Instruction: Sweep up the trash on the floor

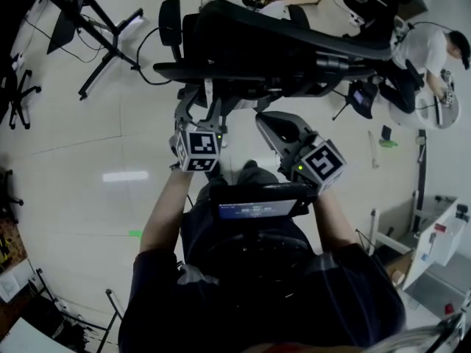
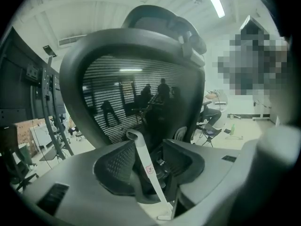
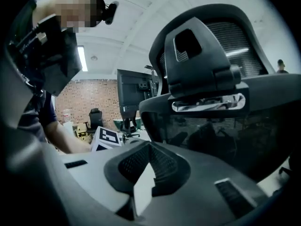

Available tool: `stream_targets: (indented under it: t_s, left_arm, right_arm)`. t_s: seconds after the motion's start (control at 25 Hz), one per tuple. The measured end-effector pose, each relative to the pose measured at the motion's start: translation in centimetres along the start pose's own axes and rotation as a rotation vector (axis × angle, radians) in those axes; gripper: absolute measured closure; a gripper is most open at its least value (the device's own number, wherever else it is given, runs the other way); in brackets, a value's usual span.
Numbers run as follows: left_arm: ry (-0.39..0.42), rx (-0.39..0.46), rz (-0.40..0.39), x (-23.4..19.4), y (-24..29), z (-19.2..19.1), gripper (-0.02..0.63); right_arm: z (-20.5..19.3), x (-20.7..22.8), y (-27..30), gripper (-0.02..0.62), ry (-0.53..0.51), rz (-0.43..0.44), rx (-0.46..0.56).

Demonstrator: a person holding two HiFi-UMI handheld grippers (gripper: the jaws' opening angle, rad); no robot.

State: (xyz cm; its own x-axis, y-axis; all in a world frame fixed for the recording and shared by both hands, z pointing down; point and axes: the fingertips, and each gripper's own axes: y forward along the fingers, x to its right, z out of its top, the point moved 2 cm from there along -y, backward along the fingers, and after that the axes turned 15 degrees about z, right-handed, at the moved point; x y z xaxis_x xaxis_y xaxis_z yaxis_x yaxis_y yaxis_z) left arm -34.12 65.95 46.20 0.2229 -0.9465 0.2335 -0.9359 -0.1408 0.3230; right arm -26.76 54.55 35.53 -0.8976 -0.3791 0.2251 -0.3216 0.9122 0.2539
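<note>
A black mesh office chair (image 1: 280, 46) stands right in front of me, and both grippers reach toward its back. My left gripper (image 1: 204, 107) is open, its jaws apart in the left gripper view (image 2: 150, 173). A thin white strip with a small label (image 2: 143, 161) runs between them, and the pads do not press on it. My right gripper (image 1: 263, 118) is shut with nothing in it; in the right gripper view (image 3: 148, 168) its pads meet just below the chair's headrest (image 3: 202, 55). A small green scrap (image 1: 135, 234) lies on the pale floor to my left.
Black tripod stands (image 1: 96, 28) occupy the far left, with another chair (image 1: 16, 87) at the left edge. A person (image 1: 427, 50) sits at a round table at the far right. A white cabinet (image 1: 434, 241) stands at the right, and a green thing (image 1: 388, 143) lies beyond it.
</note>
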Motion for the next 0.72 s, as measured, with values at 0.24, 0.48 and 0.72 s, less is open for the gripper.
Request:
stream_targets:
  t_s: [0.24,0.48,0.72]
  left_arm:
    - [0.028,0.007,-0.012,1.0,3.2,-1.0,0.419]
    - [0.001,-0.018,0.065,0.4,5.0,-1.5,0.418]
    - [-0.022,-0.027,0.068,1.0,6.6,-1.8,0.421]
  right_arm:
    - [-1.1,2.2,2.2,0.577,0.011,0.026,-0.003]
    - [-2.1,3.1,1.4,0.577,0.055,0.056,-0.045]
    - [-2.2,3.7,0.8,0.577,0.070,0.054,-0.054]
